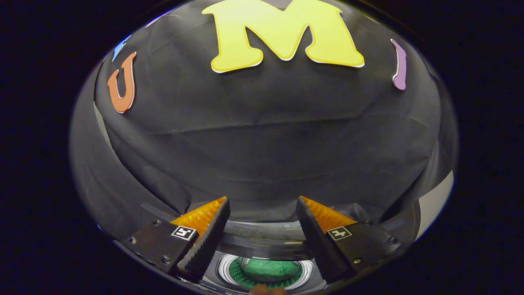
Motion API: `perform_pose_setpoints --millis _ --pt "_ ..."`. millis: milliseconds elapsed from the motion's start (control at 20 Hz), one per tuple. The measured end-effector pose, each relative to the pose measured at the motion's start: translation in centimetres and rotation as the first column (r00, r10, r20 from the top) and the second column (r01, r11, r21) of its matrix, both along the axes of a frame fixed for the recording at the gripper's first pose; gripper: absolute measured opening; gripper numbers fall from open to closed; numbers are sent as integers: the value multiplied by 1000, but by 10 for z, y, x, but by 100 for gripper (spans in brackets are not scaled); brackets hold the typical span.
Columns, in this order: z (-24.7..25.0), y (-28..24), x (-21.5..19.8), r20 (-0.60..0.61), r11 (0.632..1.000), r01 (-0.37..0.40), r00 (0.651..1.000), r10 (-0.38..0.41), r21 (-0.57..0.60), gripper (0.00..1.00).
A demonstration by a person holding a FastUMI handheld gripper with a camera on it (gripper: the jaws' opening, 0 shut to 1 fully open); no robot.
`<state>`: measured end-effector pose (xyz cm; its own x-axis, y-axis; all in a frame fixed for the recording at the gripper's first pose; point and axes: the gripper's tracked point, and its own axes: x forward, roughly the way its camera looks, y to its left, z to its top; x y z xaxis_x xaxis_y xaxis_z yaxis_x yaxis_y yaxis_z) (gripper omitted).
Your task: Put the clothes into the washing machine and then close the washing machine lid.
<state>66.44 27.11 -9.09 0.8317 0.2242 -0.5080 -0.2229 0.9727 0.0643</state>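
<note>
Washer [262, 246], drum open, green clothes [270, 269] inside.
Clothes lie in the drum below and between the fingers; claw [262, 213] spread wide, holding nothing. Risk: lid not yet closed; a blind reach could miss it.

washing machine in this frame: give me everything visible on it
The washing machine sits low, seen between and beyond the fingers of the open gripper, which touches nothing. A dark, curved, glossy band, possibly its raised lid or rear rim, runs across between the fingers. Below it is a round opening with a shiny silvery ring. Inside lies something green, apparently cloth. The machine stands against the black cloth wall. The rest is cut off.
</note>
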Motion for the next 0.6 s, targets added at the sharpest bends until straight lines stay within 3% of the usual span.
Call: perform_pose_setpoints --millis 600 --pt "0 -1 -16 62 1000 -23 998 23 8 100"
